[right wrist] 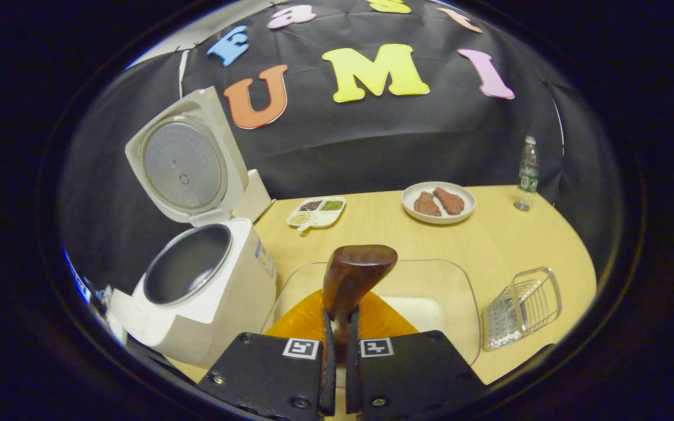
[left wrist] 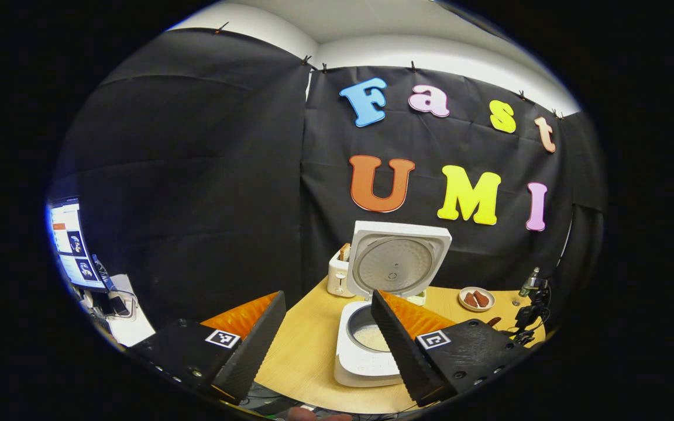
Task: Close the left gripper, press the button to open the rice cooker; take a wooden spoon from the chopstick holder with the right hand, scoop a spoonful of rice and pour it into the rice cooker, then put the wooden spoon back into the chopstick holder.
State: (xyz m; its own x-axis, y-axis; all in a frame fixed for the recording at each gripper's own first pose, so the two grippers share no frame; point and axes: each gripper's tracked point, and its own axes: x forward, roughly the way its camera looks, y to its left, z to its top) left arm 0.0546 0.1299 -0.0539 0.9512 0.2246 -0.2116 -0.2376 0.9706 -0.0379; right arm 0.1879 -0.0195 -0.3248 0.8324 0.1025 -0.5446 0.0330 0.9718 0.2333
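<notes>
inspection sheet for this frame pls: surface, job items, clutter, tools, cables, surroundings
Surface: wooden table, bare patches between items.
Job's things: cooker lid up, rice visible in pot in left gripper view; spoon over glass tray holding rice; wire holder right of the tray.
Clutter: meat plate, grain dish, bottle, toaster.
Tools: left tool open, holding nothing; right tool shut on spoon.
Cables: some at table's right edge.
Surroundings: black cloth wall; monitor at left.

Open rice cooker [left wrist: 372,345] between spread fingers [left wrist: 398,345]
</notes>
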